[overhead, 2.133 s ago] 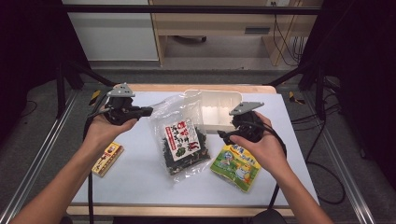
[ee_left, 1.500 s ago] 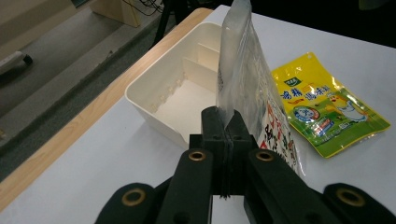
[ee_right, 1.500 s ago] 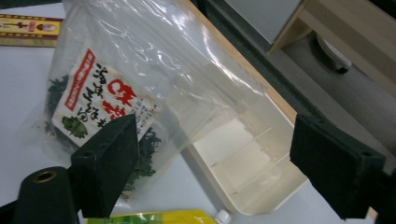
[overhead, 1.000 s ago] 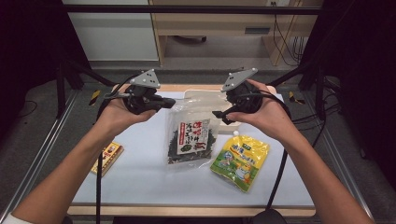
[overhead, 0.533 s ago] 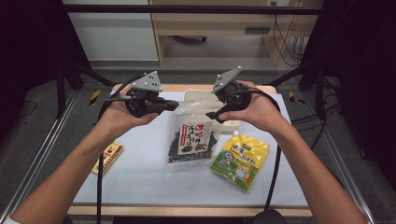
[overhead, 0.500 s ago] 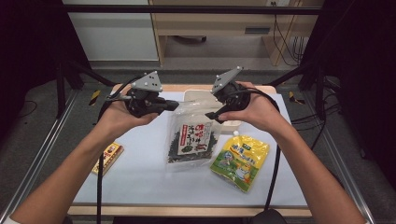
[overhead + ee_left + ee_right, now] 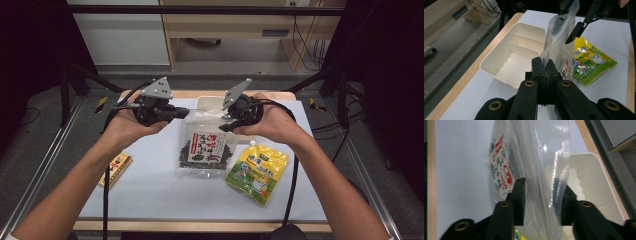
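Clear seaweed bag (image 7: 207, 142) held upright at frame centre above the desk (image 7: 160, 185), before a white tray (image 7: 506, 62); left tongs (image 7: 172, 114) clamped on its edge, right tongs (image 7: 225, 125) just closing, jaws apart around it.

Clear bag (image 7: 206, 145) of dark dried food, red-and-white label, held up over white table mat (image 7: 165, 185), lower end hanging toward mat. Left gripper (image 7: 170, 114) clamped on bag's upper left edge. Right gripper (image 7: 226, 125) at upper right edge, jaws just been closing, bag edge between them. White bin (image 7: 210, 102) behind bag. Yellow-green pouch (image 7: 256, 173) flat on mat, just right of bag. Small yellow-red packet (image 7: 116, 167) at mat's left edge, under left forearm.
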A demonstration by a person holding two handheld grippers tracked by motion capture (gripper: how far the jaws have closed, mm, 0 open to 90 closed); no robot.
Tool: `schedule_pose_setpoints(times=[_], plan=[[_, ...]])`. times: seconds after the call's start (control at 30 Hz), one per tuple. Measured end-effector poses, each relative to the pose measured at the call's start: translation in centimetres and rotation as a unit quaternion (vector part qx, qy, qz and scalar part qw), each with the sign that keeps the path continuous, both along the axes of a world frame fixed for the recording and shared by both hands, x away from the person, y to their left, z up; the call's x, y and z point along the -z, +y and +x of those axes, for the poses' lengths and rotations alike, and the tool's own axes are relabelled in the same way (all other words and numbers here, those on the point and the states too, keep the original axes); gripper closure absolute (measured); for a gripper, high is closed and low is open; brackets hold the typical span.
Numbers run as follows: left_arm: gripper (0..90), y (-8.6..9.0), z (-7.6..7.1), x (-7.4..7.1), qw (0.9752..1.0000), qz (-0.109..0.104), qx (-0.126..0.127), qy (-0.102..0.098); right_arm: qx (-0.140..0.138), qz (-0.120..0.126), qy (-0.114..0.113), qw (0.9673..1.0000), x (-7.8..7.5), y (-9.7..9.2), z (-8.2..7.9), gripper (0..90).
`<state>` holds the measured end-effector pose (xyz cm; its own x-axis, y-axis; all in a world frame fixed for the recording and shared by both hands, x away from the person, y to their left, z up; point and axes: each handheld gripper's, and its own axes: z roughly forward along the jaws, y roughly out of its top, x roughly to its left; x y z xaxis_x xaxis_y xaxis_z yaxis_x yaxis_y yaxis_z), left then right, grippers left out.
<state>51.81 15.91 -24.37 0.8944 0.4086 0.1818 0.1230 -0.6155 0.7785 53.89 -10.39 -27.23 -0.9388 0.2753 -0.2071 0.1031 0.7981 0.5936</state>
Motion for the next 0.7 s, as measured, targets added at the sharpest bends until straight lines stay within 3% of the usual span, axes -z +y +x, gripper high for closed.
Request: schedule_pose_setpoints(times=[0.07,0.1,0.17,0.2,0.23,0.37,0.43,0.5,0.53,0.57,0.6,0.7], plan=[[88.1,0.0,0.0,0.1,1.0,-0.001,-0.003,0.0,0.0,0.003,0.005,1.0,0.0,0.0,0.0,74.0],[86.9,0.2,0.0,0.3,0.9999,-0.001,-0.01,-0.005,-0.006,0.008,0.018,0.9998,0.1,0.0,-0.1,80.2],[81.9,0.5,0.0,0.7,0.9997,-0.01,-0.02,-0.002,-0.008,0.014,0.026,0.9995,0.1,0.0,-0.2,81.4],[77.5,0.5,0.0,0.7,0.9997,-0.01,-0.02,-0.002,-0.008,0.014,0.026,0.9995,0.1,0.0,-0.2,81.4],[70.7,1.0,0.0,1.0,0.999,-0.024,-0.038,0.004,-0.012,0.02,0.037,0.9991,0.0,0.1,-0.3,82.1],[45.0,1.9,-0.4,1.3,0.997,-0.043,-0.064,-0.004,-0.004,0.034,0.048,0.9983,-0.6,-0.1,-0.5,82.2],[35.0,3.2,-1.2,1.6,0.9927,-0.079,-0.09,-0.014,0.006,0.043,0.052,0.9977,-1.0,-0.4,-0.7,82.6],[27.8,3.9,-1.7,1.8,0.9903,-0.095,-0.101,-0.016,0.018,0.055,0.053,0.997,-1.6,-0.7,-0.8,82.7],[25.4,3.9,-1.7,1.8,0.9903,-0.095,-0.101,-0.016,0.027,0.058,0.054,0.9965,-2.0,-0.8,-0.8,82.7],[25.4,4.4,-2.0,2.1,0.9887,-0.098,-0.112,-0.017,0.027,0.058,0.054,0.9965,-2.0,-0.8,-0.8,82.7],[17.5,4.8,-2.4,2.5,0.987,-0.099,-0.125,-0.021,0.046,0.068,0.055,0.9952,-2.8,-1.2,-0.8,82.6],[13.3,5.7,-3.5,4.6,0.9848,-0.085,-0.15,-0.023,0.07,0.076,0.05,0.9934,-3.8,-1.7,-0.8,82.6]])
